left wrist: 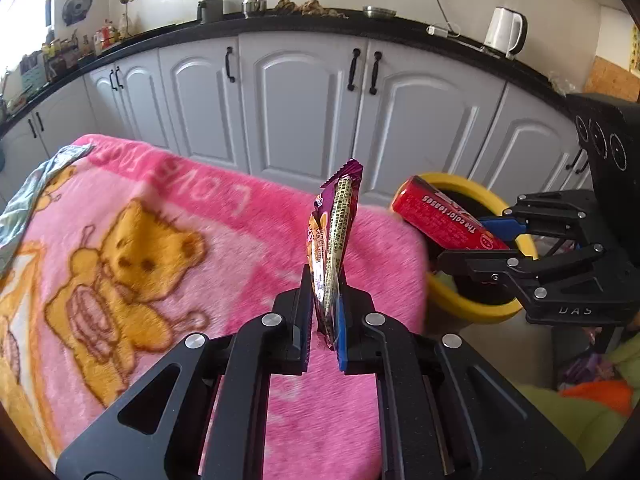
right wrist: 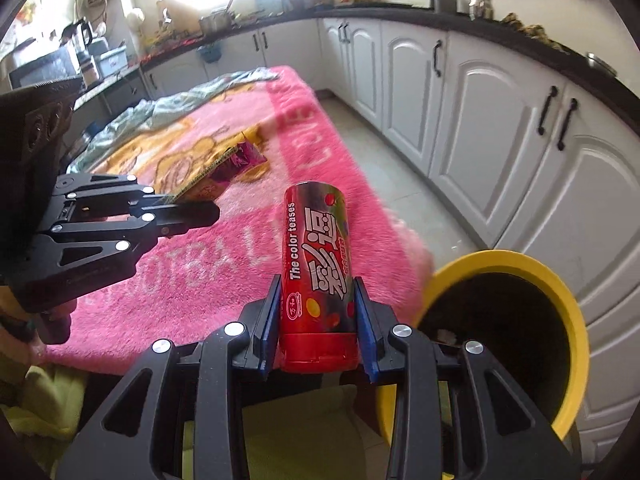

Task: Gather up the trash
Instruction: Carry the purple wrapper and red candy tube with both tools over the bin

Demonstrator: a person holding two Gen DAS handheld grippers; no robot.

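My left gripper is shut on a purple snack wrapper and holds it upright above the pink blanket. It also shows in the right wrist view with the wrapper. My right gripper is shut on a red candy tube labelled "The color teases", just left of the yellow-rimmed bin. In the left wrist view the red tube is held by my right gripper over the bin's rim.
White kitchen cabinets with a black countertop run behind. A white kettle stands on the counter. A pale green cloth lies at the blanket's far end. Yellow-green fabric lies below my right gripper.
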